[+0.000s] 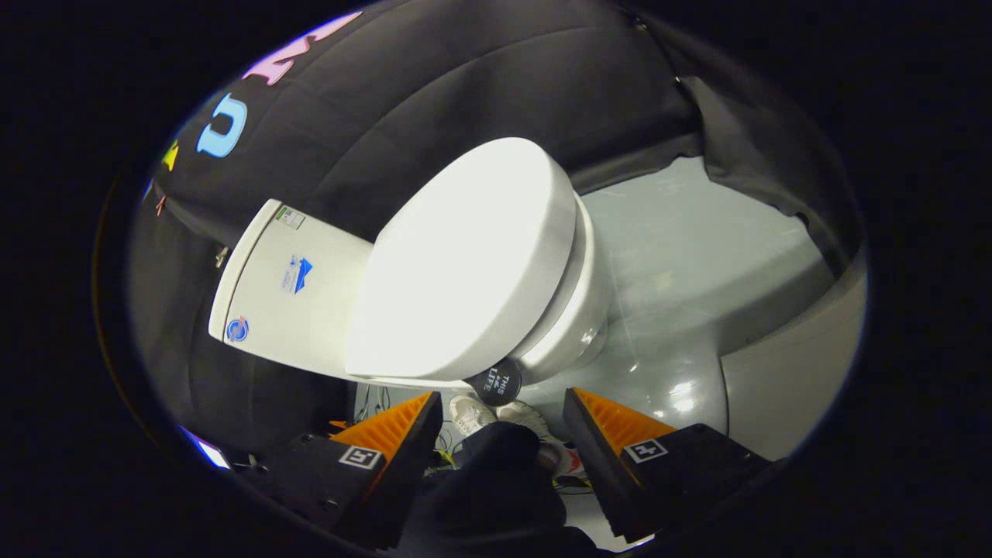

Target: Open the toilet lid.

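Gripper [502, 418] fingers spread apart, empty. Smooth white oval plastic toilet lid [465, 263] closed, just ahead and above fingertips, rim nearly touching; long axis runs away toward white cistern [291, 294].

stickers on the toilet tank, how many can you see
3, all on the toilet tank beyond the open claw: a pale sticker at one corner, a blue arrow sticker mid-face, and a round sticker at the opposite corner. The closed lid may hide others.
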